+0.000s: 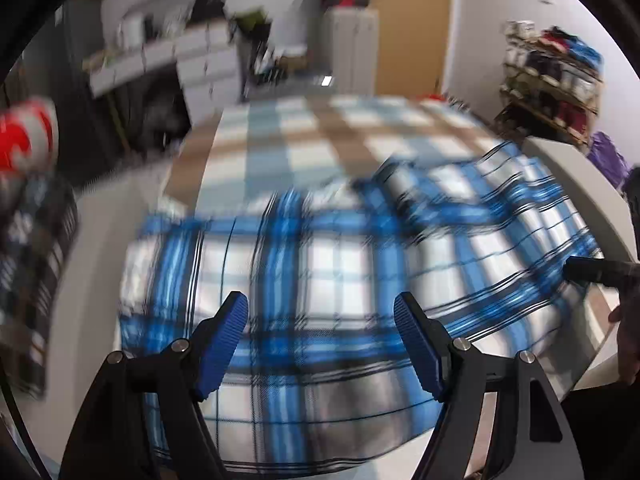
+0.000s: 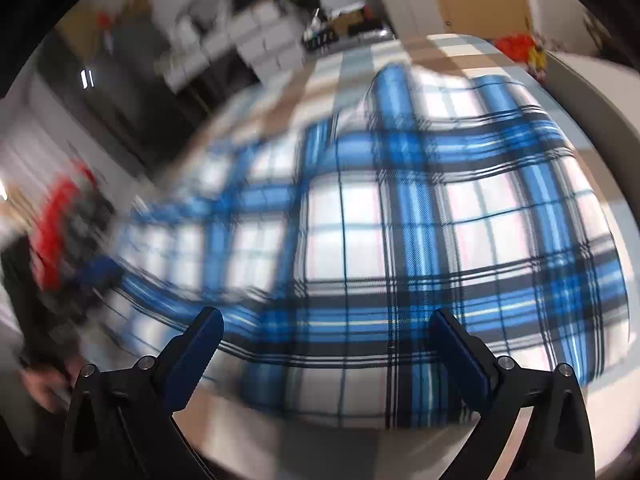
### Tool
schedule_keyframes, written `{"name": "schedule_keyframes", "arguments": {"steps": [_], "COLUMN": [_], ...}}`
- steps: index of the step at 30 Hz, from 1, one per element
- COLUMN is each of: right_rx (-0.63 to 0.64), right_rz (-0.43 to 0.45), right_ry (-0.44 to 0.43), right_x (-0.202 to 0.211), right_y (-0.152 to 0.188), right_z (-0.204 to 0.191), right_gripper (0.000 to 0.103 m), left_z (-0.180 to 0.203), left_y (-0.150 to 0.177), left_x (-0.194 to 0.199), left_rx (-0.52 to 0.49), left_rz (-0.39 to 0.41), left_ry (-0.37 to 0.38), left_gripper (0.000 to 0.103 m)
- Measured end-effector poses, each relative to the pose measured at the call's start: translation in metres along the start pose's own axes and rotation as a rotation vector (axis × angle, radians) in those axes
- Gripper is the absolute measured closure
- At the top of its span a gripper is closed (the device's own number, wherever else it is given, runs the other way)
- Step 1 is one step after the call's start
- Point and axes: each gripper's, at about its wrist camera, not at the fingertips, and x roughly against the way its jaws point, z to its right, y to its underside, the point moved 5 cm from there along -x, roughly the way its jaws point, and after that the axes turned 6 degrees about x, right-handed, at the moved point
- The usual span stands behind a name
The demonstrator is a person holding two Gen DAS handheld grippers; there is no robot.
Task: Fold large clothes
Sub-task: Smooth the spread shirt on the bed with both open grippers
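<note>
A large blue, white and black plaid garment (image 1: pixel 340 264) lies spread on a bed covered by a pale checked sheet (image 1: pixel 304 132). My left gripper (image 1: pixel 320 312) hovers over its near part, open, with nothing between its blue-padded fingers (image 1: pixel 224 344). At the right edge of the left wrist view a dark finger of the other gripper (image 1: pixel 596 272) reaches over the garment's right side. In the right wrist view the same plaid garment (image 2: pixel 380 220) fills the middle, and my right gripper (image 2: pixel 326 328) is open above its near hem, holding nothing. Both views are motion-blurred.
A white bed frame edge (image 1: pixel 576 184) runs along the right. A red and white item (image 1: pixel 24 132) and dark patterned cloth (image 1: pixel 32 264) sit left of the bed. Drawers (image 1: pixel 192 60), a wardrobe (image 1: pixel 352 40) and a loaded shelf rack (image 1: pixel 552 76) stand behind.
</note>
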Motion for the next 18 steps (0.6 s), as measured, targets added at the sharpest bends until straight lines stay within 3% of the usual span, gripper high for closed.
{"name": "schedule_keyframes", "arguments": {"steps": [4,6,8,11,15,18], "right_rx": [-0.209,-0.304,-0.37,-0.442,-0.497,-0.535], "right_rz": [0.117,0.098,0.067,0.031,-0.008,-0.006], "right_ry": [-0.207,-0.343,-0.395,-0.419,-0.368,-0.322], "right_x": [0.042,0.049,0.053,0.051,0.046,0.045], "right_y": [0.003,0.014,0.028,0.043,0.049,0.052], "right_z": [0.021,0.03,0.034,0.043,0.055,0.068], "right_gripper": [0.0,0.0,0.0,0.0,0.0,0.0], "left_z": [0.036,0.05,0.064,0.075,0.083,0.084], "left_y": [-0.012,-0.024,-0.029,-0.033,-0.03,-0.026], "left_x": [0.019,0.016,0.015,0.015,0.016,0.014], "left_rx": [-0.058,-0.085,-0.092,-0.071,-0.052,-0.088], "left_rz": [0.05,0.071,0.085,0.083,0.094,0.114], "left_ry": [0.014,0.025,0.03,0.056,0.087,0.049], "left_gripper": [0.031,0.031,0.031,0.031,0.03,0.022]}}
